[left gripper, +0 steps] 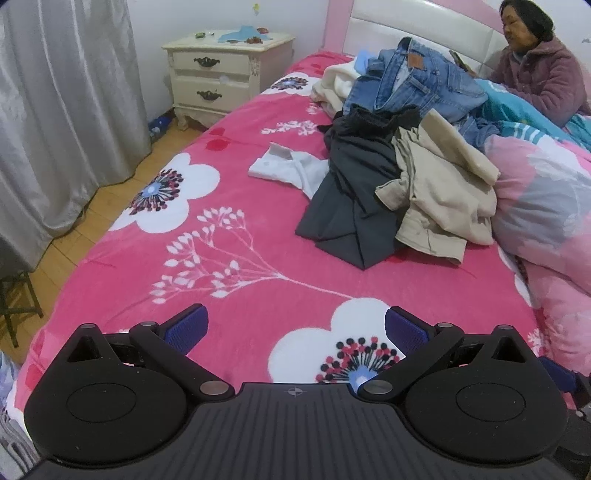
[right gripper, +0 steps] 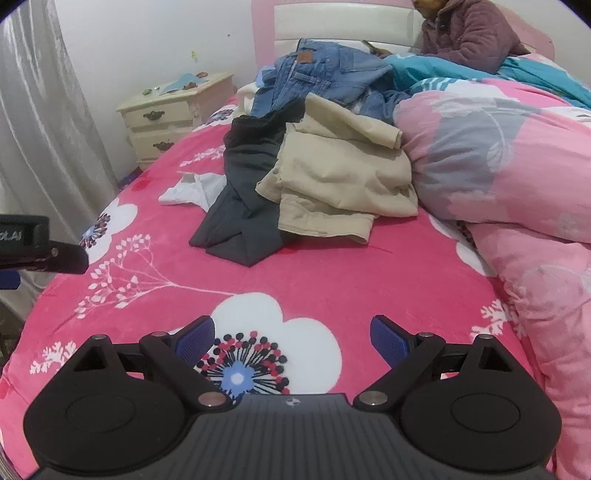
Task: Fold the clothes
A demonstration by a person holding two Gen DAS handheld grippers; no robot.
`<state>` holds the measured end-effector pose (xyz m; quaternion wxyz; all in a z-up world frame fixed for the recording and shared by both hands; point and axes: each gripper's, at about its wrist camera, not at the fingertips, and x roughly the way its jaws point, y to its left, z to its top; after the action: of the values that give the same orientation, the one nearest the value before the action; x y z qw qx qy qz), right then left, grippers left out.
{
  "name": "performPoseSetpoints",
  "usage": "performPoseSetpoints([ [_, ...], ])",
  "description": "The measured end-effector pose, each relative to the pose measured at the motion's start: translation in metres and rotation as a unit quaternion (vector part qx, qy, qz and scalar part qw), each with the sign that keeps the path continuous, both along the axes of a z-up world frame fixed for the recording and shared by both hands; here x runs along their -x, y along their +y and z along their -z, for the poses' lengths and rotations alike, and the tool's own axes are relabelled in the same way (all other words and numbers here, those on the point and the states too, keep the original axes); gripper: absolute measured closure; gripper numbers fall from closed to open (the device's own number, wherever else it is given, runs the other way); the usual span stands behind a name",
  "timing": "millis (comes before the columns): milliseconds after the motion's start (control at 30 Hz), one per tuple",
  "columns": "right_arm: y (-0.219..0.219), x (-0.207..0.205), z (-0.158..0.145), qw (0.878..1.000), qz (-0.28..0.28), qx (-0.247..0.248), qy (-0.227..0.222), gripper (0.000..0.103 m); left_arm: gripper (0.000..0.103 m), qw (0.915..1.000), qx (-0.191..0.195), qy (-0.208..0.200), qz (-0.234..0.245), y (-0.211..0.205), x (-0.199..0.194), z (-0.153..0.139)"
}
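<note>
A heap of clothes lies on the far half of a pink flowered bed [left gripper: 236, 206] [right gripper: 332, 273]. Nearest to me are a dark grey garment [left gripper: 351, 199] [right gripper: 240, 206] and a beige garment [left gripper: 443, 192] [right gripper: 340, 177]. Behind them are blue jeans [left gripper: 424, 77] [right gripper: 325, 70], a cream garment [left gripper: 336, 85], and a white shirt [left gripper: 284, 166] [right gripper: 188, 188] lying flat to the left. My left gripper [left gripper: 295, 328] and right gripper [right gripper: 291, 336] both hover open over the near bed, holding nothing, well short of the heap. The left gripper's body [right gripper: 37, 247] shows at the right wrist view's left edge.
A rolled pink and grey duvet [left gripper: 546, 206] [right gripper: 498, 166] lines the right side. A person in a mauve jacket [left gripper: 543, 70] [right gripper: 472, 33] sits at the headboard under a teal cover. A cream nightstand [left gripper: 225, 74] [right gripper: 166, 114] and grey curtain [left gripper: 62, 110] stand left, by wood floor.
</note>
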<state>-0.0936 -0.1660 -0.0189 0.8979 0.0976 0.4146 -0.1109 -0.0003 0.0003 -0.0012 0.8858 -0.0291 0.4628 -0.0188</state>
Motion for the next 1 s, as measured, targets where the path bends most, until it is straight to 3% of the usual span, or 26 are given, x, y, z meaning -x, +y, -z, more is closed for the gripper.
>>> performPoseSetpoints([
  [500,0.003,0.022,-0.014,1.000,-0.012,0.014,-0.004,0.009,0.000,0.9986,0.026,-0.046,-0.003,0.018,0.048,-0.021],
  [667,0.002,0.026,-0.016,1.000,-0.018,0.015,0.002,0.009,0.000,0.9990,0.037,-0.015,-0.019,0.021,0.051,-0.018],
  [800,0.003,0.035,-0.016,1.000,-0.022,0.017,0.000,0.009,0.000,0.9970,0.068,0.006,-0.035,0.031,0.058,-0.013],
  [1000,0.002,0.042,-0.017,1.000,-0.024,0.018,0.000,0.009,0.000,0.9984,0.034,-0.007,-0.044,0.030,0.068,-0.016],
])
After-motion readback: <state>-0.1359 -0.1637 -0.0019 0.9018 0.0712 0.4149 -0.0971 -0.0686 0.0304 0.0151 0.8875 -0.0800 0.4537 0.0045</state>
